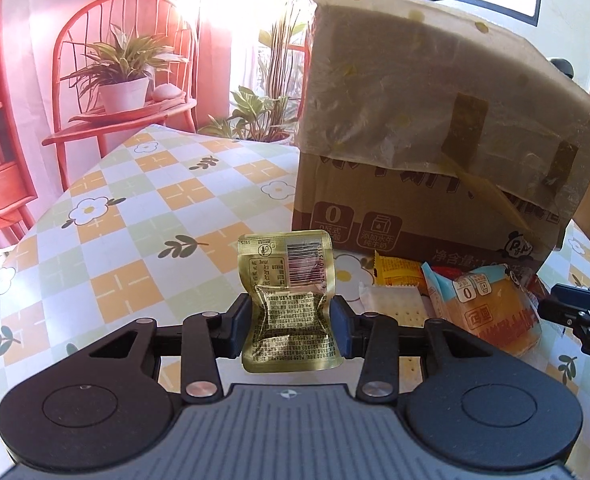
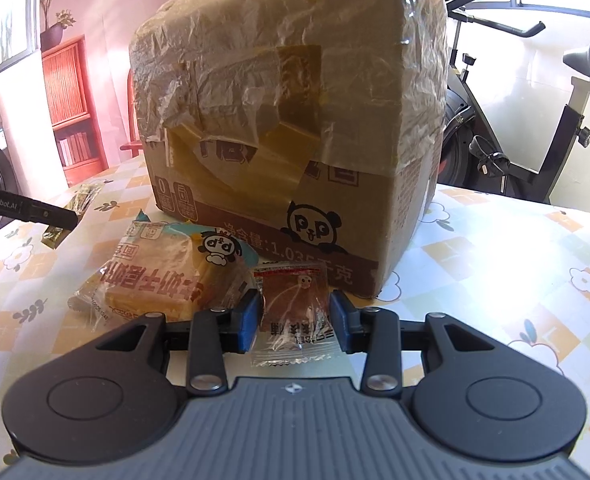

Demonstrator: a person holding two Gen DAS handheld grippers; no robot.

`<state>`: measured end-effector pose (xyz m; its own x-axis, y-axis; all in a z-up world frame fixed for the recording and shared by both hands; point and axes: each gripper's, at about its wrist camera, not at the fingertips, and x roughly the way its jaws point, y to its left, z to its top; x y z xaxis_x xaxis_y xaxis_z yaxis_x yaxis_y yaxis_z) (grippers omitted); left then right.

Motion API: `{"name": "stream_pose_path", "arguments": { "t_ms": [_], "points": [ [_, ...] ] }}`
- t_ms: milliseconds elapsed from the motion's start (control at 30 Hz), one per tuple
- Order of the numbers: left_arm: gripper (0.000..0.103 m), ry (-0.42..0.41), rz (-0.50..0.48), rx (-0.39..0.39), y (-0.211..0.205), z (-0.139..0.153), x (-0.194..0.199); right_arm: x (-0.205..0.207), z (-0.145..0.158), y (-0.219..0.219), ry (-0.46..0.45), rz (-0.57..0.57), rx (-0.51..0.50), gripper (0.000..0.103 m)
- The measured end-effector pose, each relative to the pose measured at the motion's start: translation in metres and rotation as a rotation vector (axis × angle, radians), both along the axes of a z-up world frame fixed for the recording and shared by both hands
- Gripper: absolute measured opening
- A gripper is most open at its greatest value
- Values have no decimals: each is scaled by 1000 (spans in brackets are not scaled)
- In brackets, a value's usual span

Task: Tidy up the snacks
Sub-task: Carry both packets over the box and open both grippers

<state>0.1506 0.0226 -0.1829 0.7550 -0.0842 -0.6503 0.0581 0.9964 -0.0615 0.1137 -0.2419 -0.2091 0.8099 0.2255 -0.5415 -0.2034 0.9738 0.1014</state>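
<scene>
Left gripper (image 1: 291,322) clamps gold sachet (image 1: 289,300); right gripper (image 2: 295,322) clamps brown packet (image 2: 293,312). Lift steadily, clearing cardboard box (image 2: 295,120).

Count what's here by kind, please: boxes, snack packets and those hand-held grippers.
Boxes: 1, the cardboard box
Snack packets: 5: gold packet, brown packet, bread packet, cracker packet, yellow packet
Grippers: 2: left hand-held gripper, right hand-held gripper
Total: 8

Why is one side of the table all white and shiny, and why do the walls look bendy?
Right wrist view: sunlight glares off the table, washing out its pattern beside the box. Left wrist view: softer light, the gold packet sharp. Both views: the fisheye lens curves the edges.
</scene>
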Motion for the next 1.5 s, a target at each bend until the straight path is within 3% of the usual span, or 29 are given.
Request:
{"name": "stream_pose_path", "arguments": {
  "t_ms": [233, 500, 667, 800, 1033, 1133, 1167, 1233, 1367, 1500],
  "points": [
    [45, -103, 4, -22, 5, 31, 0, -27, 39, 7, -96, 44, -27, 40],
    [45, -296, -53, -49, -4, 98, 12, -38, 109, 4, -265, 46, 20, 40],
    [45, -387, -111, -51, -23, 140, 33, -13, 151, -1, -329, 42, 32, 40],
    [46, -420, -153, -45, -48, 166, 62, 32, 179, -4, -332, 36, 6, 40],
    [46, -338, -210, 7, -95, 171, 139, 134, 179, -4, -165, -5, -44, 41],
    [56, -291, -225, 19, -103, 163, 157, 151, 169, -4, -111, -32, -49, 45],
    [57, -259, -231, 13, -102, 159, 163, 154, 165, -5, -89, -43, -38, 46],
    [62, -228, -224, 18, -100, 153, 168, 153, 162, -8, -74, -46, -12, 56],
    [62, -163, -224, -33, -68, 146, 159, 131, 166, -10, -87, -11, -4, 56],
    [61, -155, -208, -34, -38, 149, 130, 105, 172, -12, -96, 25, 12, 56]
  ]
}}
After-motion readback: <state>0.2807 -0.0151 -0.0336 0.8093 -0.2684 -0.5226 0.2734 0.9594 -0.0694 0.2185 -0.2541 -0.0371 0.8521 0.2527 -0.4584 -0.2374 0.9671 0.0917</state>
